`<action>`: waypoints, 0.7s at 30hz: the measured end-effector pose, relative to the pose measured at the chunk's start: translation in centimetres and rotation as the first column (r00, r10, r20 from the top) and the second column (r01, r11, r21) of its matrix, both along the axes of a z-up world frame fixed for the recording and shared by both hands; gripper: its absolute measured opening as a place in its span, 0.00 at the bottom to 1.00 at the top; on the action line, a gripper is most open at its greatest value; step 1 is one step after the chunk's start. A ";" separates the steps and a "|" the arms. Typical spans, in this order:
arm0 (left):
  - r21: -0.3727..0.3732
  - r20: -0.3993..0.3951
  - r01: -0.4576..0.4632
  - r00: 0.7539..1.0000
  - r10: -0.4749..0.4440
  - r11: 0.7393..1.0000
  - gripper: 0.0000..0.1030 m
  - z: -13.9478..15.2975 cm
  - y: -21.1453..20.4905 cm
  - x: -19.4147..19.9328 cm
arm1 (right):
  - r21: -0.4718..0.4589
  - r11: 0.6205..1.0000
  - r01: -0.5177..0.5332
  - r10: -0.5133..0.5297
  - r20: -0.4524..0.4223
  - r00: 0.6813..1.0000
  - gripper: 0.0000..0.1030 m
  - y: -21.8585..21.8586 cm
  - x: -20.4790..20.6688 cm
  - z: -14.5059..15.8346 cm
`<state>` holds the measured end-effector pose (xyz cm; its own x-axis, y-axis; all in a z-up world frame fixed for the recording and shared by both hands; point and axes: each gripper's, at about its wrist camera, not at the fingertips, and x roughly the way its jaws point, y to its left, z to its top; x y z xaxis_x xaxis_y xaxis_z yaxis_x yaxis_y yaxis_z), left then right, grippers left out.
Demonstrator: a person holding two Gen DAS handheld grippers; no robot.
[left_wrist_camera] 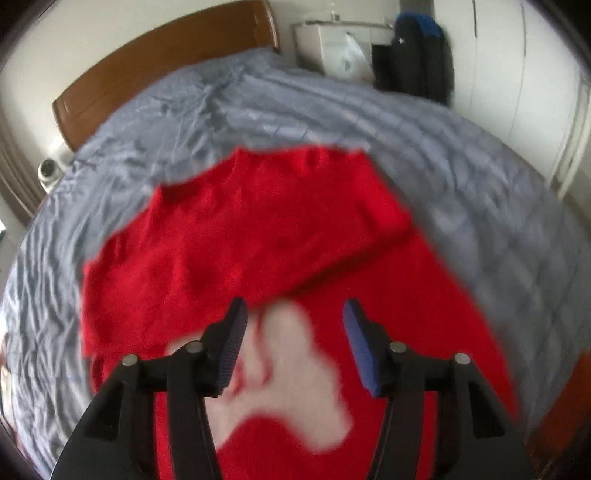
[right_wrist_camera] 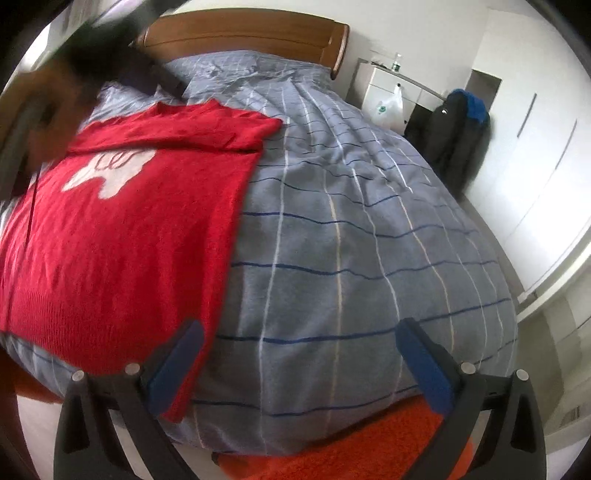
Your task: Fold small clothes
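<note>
**Folding the red sweater**

Our red sweater (right_wrist_camera: 122, 229) lies flat near the bed's (right_wrist_camera: 351, 240) foot edge, one sleeve folded across. Our left gripper (left_wrist_camera: 293, 343) hangs open above it, holding nothing. Our right gripper (right_wrist_camera: 299, 363) waits open by the sweater's corner. We should pinch edges gently and fold straight.

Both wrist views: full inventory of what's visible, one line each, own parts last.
red sweater: 1, red with a white motif, flat on the bed, top part folded over
duvet: 1, grey-blue with a line check, covers the bed
headboard: 1, brown wood, far end of bed
nightstand: 1, white, beside the bed
plastic bag: 1, white, hangs at the nightstand
backpack: 1, black and blue, past the nightstand
rug: 1, orange, floor at bed foot
left hand-held gripper: open, over the sweater
right hand-held gripper: open, at the near bed edge
</note>
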<state>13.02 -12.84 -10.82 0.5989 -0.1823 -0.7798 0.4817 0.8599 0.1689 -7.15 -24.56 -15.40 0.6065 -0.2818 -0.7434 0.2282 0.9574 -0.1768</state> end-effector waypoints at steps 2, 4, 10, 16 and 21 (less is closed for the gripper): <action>0.012 0.006 -0.047 0.999 0.047 0.999 0.64 0.1 2.9 -0.6 | 0.015 1.000 0.001 -0.001 0.008 1.000 0.99 -0.3 0.0 0.0; 0.008 0.003 -0.139 0.990 0.139 0.990 0.70 0.0 7.2 0.1 | 0.030 1.000 -0.001 0.000 0.010 1.000 0.99 -0.5 0.2 -0.2; 0.106 -0.025 -0.245 0.968 0.249 0.964 0.73 -3.1 13.6 3.7 | 0.052 0.998 -0.027 0.027 -0.009 1.000 0.99 -0.1 1.1 -1.1; -0.095 -0.031 -0.502 0.864 0.502 0.859 0.69 -5.3 18.9 6.0 | 0.104 0.992 -0.072 0.070 0.020 0.997 0.99 0.0 1.2 0.0; -0.212 -0.041 -0.524 0.848 0.528 0.825 0.69 -5.9 20.4 4.6 | 0.295 0.942 -0.159 0.129 0.118 0.985 0.99 -1.9 3.9 3.7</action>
